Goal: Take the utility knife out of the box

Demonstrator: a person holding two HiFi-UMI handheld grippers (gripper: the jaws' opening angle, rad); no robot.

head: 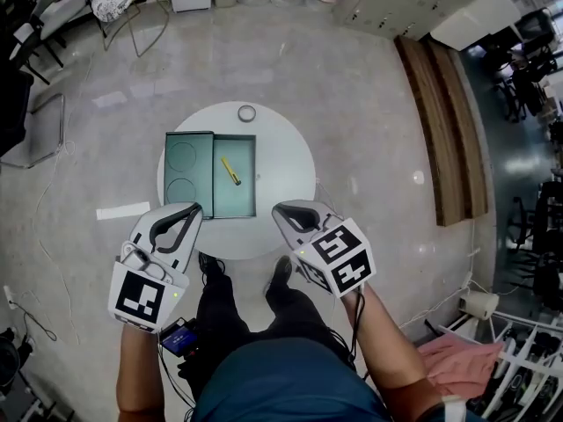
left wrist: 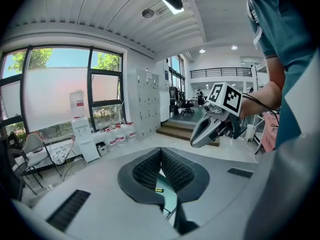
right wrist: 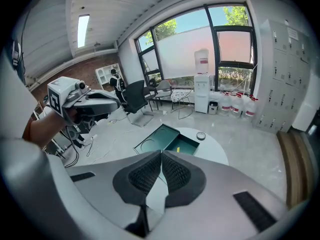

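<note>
1. Polished grey floor all round, and in the middle of it a small round white table (head: pixel 286 161) carrying everything that matters.
2. Nearest the person, the left gripper (head: pixel 195 207) hangs over the table's near-left edge and the right gripper (head: pixel 277 209) over its near-right edge, both pointing inward at the box and well apart from each other.
3. Just past them lies the shallow dark-green rectangular box (head: pixel 244 199), reaching from the table's left edge to about its centre, with its flat green lid (head: pixel 189 172) folded open to the left.
4. Inside the open tray lies the slim yellow utility knife (head: pixel 230 170), set at a slant on the tray floor and clear of the walls.
5. Right out at the table's far edge sits a small grey ring (head: pixel 247 112), perhaps a roll of tape.
6. Progress: the lid is already open, and that's about it. The knife has not been touched, so the reach, the grasp and the lift out are all to come.
7. Claws: in each gripper view the ribbed black pads meet at the tips, so both are closed and empty, touching nothing. By my reading, whichever one goes for the knife must first spread its jaws.
</note>
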